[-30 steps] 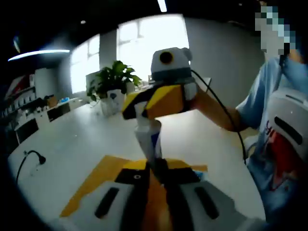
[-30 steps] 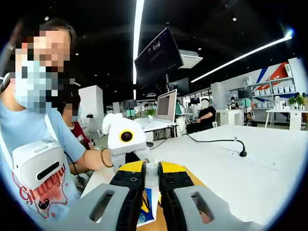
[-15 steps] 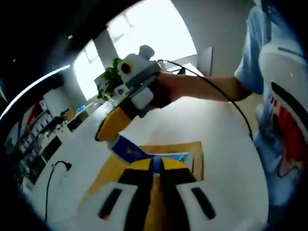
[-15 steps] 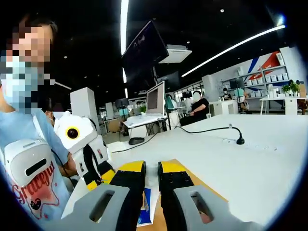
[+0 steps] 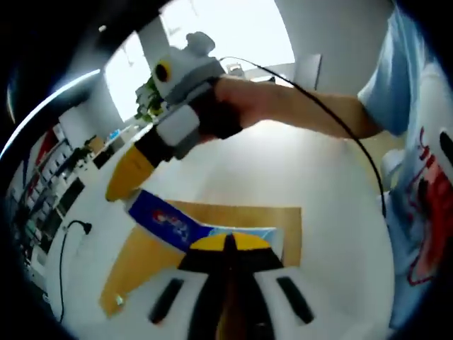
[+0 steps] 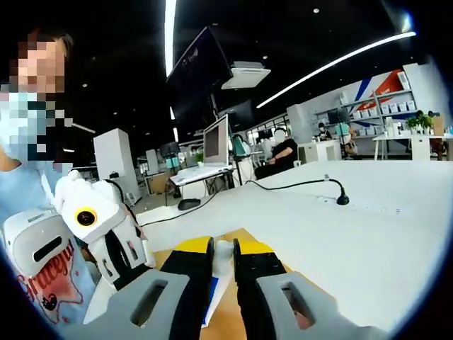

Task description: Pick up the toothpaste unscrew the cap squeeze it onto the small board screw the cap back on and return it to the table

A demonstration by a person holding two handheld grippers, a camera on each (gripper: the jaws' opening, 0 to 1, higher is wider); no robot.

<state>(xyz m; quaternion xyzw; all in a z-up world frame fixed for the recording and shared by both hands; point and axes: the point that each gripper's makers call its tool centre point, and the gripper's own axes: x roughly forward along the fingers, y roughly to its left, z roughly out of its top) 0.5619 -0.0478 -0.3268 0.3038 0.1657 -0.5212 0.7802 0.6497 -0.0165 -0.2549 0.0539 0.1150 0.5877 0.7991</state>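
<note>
Jaws of left gripper (image 5: 226, 244) clenched on blue-and-white toothpaste tube (image 5: 164, 220); right gripper (image 6: 223, 256) pinching white cap (image 6: 224, 251). Best twisted squarely, above tan wooden board (image 5: 241, 217).

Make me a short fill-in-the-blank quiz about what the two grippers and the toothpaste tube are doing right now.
1. The left gripper holds the toothpaste tube by its flat ____ end.
2. The right gripper has its jaws closed on the tube's white ____.
3. Under the tube lies the small board, whose colour is ____.
4. The board rests on a table that is ____ in colour.

Missing words: tail; cap; orange; white
</note>
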